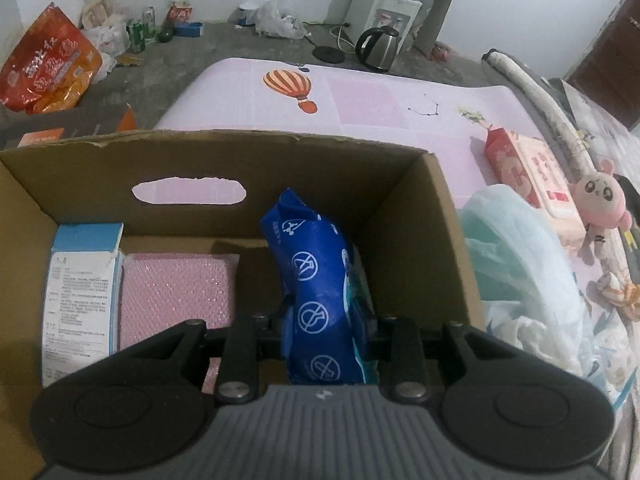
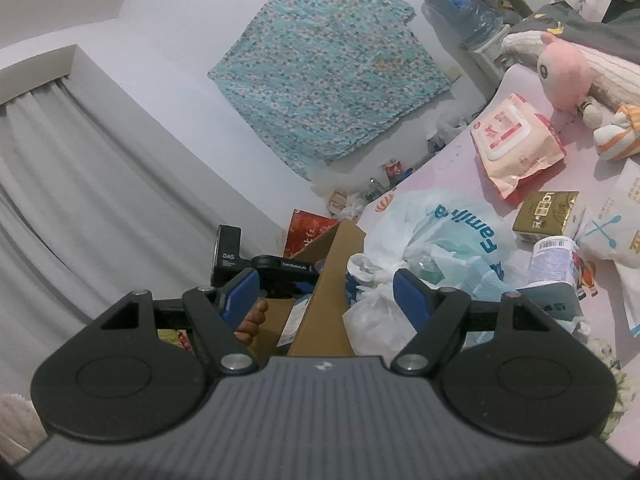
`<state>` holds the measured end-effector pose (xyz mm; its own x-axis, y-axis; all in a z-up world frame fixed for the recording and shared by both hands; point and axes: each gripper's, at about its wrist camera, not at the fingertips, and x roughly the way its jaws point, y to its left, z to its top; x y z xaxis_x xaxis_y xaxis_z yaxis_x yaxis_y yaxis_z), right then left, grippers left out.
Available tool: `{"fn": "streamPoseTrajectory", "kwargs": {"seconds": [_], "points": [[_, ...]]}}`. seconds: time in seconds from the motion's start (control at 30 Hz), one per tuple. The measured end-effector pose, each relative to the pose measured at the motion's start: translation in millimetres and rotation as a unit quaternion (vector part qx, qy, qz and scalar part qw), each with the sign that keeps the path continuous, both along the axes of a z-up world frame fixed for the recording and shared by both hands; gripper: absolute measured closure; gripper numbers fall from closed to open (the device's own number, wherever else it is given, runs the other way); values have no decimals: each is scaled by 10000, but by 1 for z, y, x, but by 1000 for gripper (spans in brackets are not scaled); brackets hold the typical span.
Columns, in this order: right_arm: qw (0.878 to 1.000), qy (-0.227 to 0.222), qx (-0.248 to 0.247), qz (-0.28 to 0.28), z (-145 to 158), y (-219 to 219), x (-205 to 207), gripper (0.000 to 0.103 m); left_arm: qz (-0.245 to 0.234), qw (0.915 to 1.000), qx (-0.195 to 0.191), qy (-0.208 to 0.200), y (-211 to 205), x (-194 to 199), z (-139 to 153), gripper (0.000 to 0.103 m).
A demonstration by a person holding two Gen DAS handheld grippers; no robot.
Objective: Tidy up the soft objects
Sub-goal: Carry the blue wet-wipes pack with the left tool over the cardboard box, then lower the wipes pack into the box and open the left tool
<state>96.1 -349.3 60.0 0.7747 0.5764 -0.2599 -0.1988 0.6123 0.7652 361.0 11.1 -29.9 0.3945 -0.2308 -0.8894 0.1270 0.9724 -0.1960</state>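
A: The blue packet (image 1: 320,300) is being held upright between the jaws of the left gripper (image 1: 326,326), which are clamped on its lower half, inside the cardboard box (image 1: 420,216), toward its right side. A pink sponge-like pad (image 1: 176,288) and a white-and-blue carton (image 1: 82,280) are already lying at the box's left.

B: What is being risked here?

A: The packet is being gripped low, with its top leaning over to the left. If it is being released while tilted, it is likely to flop onto the pink pad rather than settle in the free gap. The box wall is also close on the right, so the gripper is at risk of being caught on it while being withdrawn.

B: And the other side?

A: The right gripper (image 2: 332,292) is being held with its jaws apart and nothing between them, over the box edge and a white plastic bag (image 2: 420,232). The bag is slack, so it may be snagged or dragged.

B: Is any writing being made out?

A: On the packet, only circled prohibition symbols are being read; its text is too blurred. "Famil", upside down, is being read on the bag, "D45" on the black device (image 2: 230,256) beyond the box, and "Lo" on a gold pack (image 2: 548,212) on the pink mat (image 1: 372,100).
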Motion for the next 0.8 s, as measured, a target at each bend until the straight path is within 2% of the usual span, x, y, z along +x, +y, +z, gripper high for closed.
{"fn": "streamPoseTrajectory", "kwargs": {"seconds": [0.13,0.2,0.23,0.5,0.63,0.8], "points": [[10000,40,-16,-11,-3,-1,-1,28,-15,9997,177,-150,-2,-4,5,70],[10000,42,-18,-18,-3,-1,-1,28,30,9989,324,-336,-1,-6,14,59],[10000,44,-8,-20,-4,-1,-2,28,64,9986,349,-390,1,-6,18,58],[10000,63,41,-10,-8,-1,-3,28,327,9980,142,-522,9,-16,45,57],[9999,30,-107,-79,-6,-1,-7,27,393,9977,8,-561,7,-30,61,49],[9987,130,-438,-242,-7,-3,-17,23,301,9949,-21,-966,-1,-62,96,37]]}}
